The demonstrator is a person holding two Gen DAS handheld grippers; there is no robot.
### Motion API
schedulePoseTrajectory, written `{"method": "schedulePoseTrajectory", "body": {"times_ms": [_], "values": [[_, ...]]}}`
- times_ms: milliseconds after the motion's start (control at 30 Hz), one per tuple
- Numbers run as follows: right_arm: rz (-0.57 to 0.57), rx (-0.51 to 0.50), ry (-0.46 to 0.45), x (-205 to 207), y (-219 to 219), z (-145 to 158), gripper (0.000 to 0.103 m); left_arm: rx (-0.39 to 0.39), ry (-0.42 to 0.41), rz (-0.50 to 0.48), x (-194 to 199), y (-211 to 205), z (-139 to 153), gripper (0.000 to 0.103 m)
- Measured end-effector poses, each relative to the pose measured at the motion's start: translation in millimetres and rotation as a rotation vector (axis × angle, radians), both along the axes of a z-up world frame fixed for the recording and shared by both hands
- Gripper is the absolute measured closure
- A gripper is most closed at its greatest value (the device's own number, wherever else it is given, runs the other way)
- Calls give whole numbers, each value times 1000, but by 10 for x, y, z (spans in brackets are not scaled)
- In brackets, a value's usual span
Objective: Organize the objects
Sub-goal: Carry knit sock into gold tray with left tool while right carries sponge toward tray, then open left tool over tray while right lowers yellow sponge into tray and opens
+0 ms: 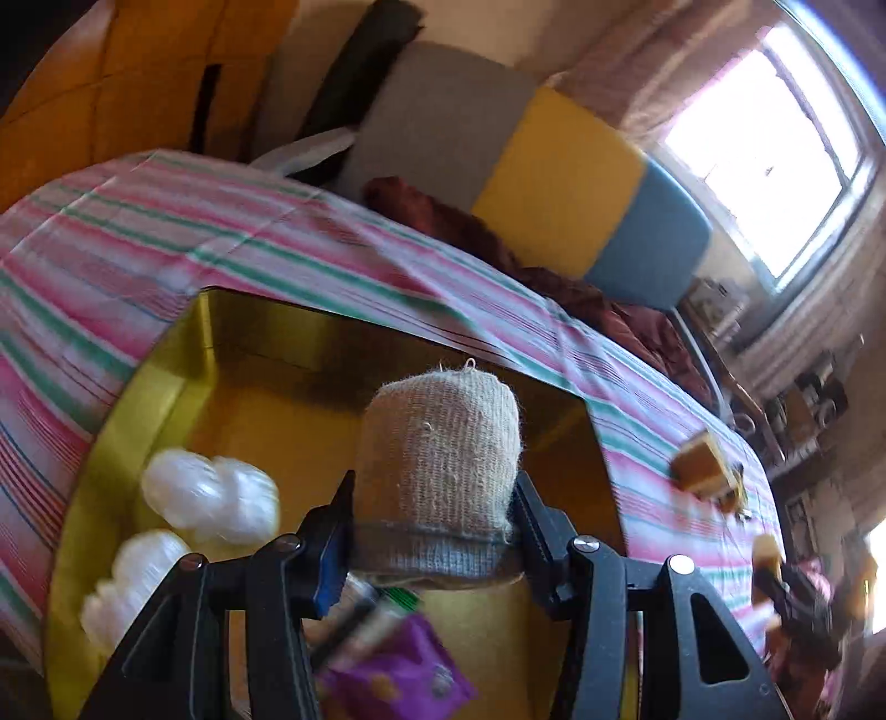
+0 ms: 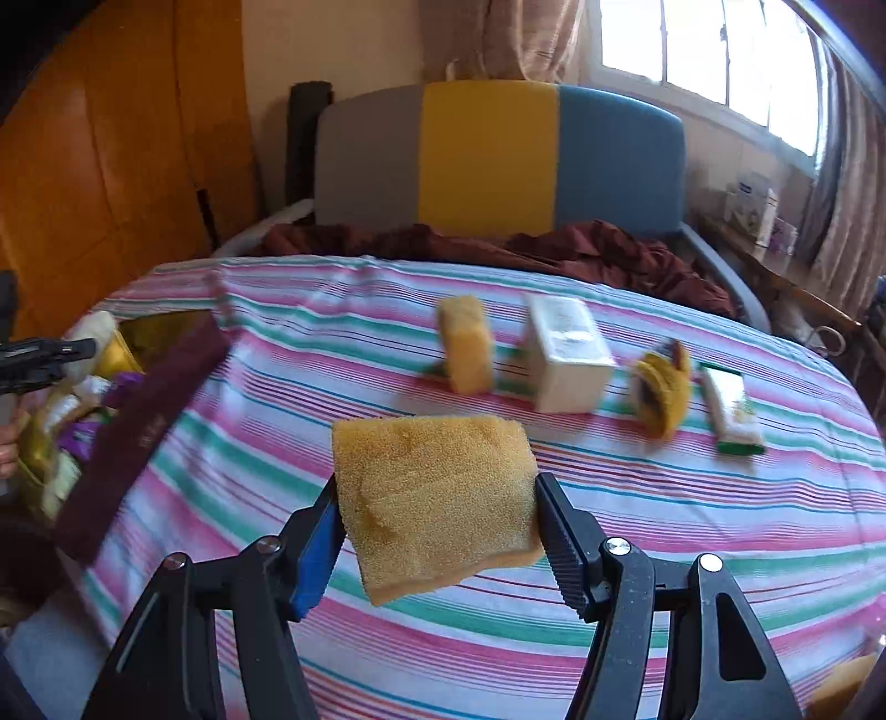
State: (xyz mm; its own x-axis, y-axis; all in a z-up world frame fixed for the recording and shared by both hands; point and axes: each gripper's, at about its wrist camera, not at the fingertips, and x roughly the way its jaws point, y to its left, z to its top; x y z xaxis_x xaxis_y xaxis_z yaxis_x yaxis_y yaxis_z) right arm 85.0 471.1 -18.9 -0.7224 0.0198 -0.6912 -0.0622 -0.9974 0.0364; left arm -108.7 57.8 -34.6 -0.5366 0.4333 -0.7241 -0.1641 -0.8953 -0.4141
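Note:
In the left wrist view my left gripper is shut on a rolled beige sock with a grey cuff, held over a gold-lined box. Two white lumpy items and a purple packet lie inside the box. In the right wrist view my right gripper is shut on a yellow sponge, lifted above the striped bedsheet. On the sheet beyond lie another yellow sponge, a white box, a yellow folded item and a green-edged packet.
The box, maroon outside, sits at the bed's left edge with the left gripper over it. A grey, yellow and blue headboard and a dark red blanket are at the far end. A window is right, a wooden wardrobe left.

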Motion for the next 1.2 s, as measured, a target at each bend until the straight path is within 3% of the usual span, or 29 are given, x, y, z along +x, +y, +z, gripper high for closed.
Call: {"method": "schedulePoseTrajectory", "body": {"times_ms": [400, 600, 700, 833, 1000, 1200], "values": [[203, -97, 63, -216, -1163, 193, 37, -43, -128, 114, -504, -304, -245, 51], [265, -117, 57, -271, -1477, 192, 37, -57, -169, 164, -582, -353, -330, 48], [278, -134, 50, -287, -1555, 189, 37, -27, -167, 160, -555, -376, -319, 42], [293, -141, 41, -301, -1649, 175, 36, -14, -122, 171, -384, -421, -215, 42], [307, -155, 19, -350, -1779, 125, 36, -62, 9, 188, 11, -398, -31, 42], [326, -139, -1, -444, -1980, 64, 36, -56, 85, 160, 341, -394, 21, 42]]}}
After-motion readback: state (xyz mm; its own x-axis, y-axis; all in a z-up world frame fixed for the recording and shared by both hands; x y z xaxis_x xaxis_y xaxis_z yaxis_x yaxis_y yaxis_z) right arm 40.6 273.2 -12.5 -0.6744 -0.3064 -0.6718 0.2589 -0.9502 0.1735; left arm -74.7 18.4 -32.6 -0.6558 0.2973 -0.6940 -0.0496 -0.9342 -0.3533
